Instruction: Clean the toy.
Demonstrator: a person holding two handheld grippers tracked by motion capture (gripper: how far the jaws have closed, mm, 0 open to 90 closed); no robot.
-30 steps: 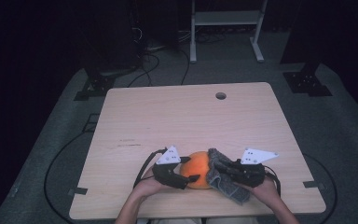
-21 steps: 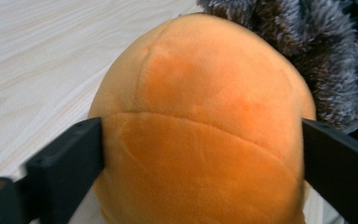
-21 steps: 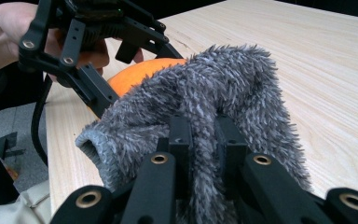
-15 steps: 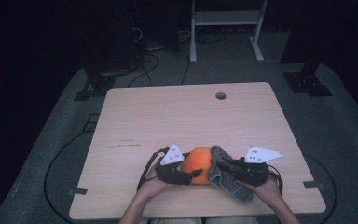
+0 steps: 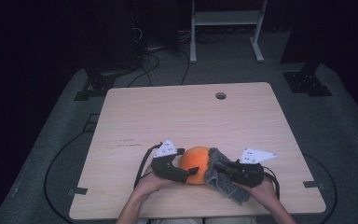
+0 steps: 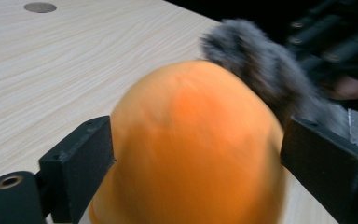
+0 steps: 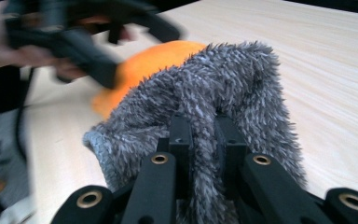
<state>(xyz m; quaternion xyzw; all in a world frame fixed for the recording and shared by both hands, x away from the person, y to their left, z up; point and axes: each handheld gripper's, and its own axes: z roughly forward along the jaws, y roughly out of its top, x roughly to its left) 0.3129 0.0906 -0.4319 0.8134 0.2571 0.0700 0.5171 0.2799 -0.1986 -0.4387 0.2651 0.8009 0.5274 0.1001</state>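
A rounded orange plush ball (image 5: 196,164) is seen near the table's (image 5: 177,112) front edge, touching a fuzzy grey cloth (image 5: 218,175). The left gripper (image 5: 182,173) has just been opening; its jaws stand apart around the ball. The right gripper (image 5: 216,164) is clamped on the cloth. Bare tabletop lies beyond.

Bare table (image 5: 191,116) beyond orange ball (image 5: 196,164)
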